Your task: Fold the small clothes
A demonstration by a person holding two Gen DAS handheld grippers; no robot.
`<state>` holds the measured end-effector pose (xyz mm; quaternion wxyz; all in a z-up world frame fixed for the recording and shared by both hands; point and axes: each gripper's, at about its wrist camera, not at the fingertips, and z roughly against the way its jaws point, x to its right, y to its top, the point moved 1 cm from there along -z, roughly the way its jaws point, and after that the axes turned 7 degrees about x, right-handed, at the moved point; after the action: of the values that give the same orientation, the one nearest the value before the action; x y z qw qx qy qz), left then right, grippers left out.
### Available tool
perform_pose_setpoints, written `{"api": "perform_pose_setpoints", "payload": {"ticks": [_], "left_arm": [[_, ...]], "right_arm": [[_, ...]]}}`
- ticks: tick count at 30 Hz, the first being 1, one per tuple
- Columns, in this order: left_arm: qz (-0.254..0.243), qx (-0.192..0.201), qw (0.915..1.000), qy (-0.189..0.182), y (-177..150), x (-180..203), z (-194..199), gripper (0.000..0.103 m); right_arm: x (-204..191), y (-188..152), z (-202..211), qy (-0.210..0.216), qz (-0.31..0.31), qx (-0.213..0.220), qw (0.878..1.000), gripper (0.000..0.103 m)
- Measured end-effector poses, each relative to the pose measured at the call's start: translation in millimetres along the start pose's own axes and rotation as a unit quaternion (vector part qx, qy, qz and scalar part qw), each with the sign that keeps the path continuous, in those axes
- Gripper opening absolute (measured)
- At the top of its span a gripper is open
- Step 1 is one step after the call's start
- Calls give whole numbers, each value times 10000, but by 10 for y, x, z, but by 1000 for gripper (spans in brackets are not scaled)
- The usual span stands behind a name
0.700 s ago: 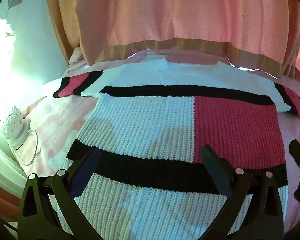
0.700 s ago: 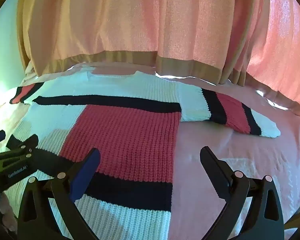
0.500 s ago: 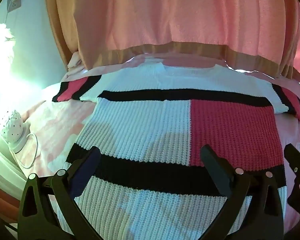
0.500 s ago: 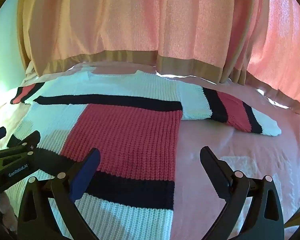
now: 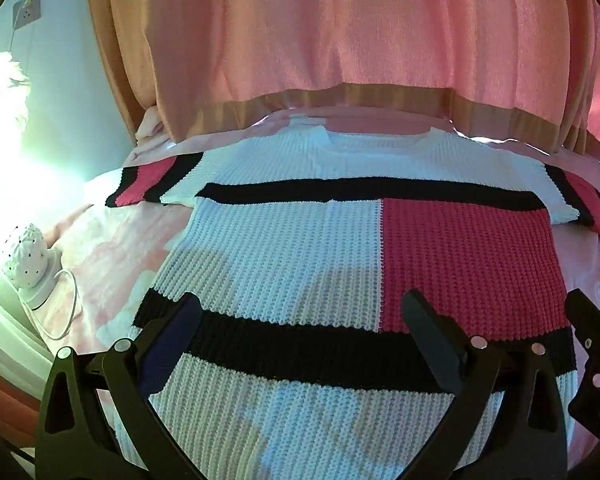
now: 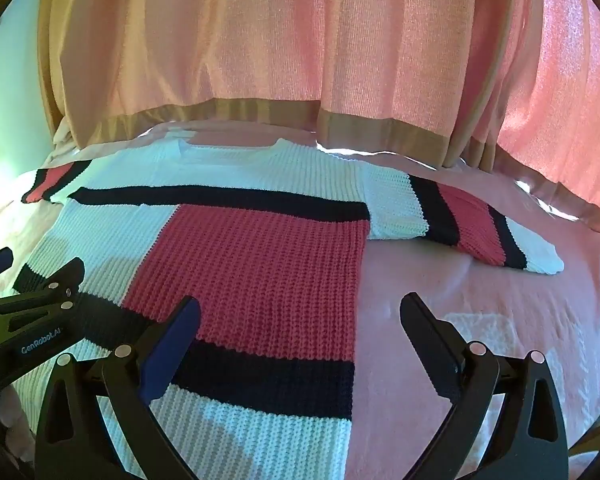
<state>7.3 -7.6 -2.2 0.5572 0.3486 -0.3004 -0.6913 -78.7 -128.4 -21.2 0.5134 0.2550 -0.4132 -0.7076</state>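
Both grippers have eased slightly back toward the hem since the earlier frame. White knitted sweater with black stripes and a red block lies flat, sleeves spread, on the pink bedsheet. Left gripper hovers over the sweater's lower black stripe, jaws wide apart, holding nothing. Right gripper hangs above the sweater's right edge, jaws likewise spread and empty.

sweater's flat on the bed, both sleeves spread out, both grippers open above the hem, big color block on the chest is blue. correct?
Not quite: the big block on the sweater is red, not blue, as the right wrist view shows clearly. The rest holds: it lies flat on the bed, sleeves spread, left gripper and right gripper open above the hem.
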Motion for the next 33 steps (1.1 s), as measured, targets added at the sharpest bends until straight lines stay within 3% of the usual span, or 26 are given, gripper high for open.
{"api": "perform_pose_setpoints", "payload": {"ticks": [33], "left_arm": [[-59,77,9999,71,-14,-22,12,98]], "right_arm": [[-80,-29,-17,40,51,14,10000,98]]}}
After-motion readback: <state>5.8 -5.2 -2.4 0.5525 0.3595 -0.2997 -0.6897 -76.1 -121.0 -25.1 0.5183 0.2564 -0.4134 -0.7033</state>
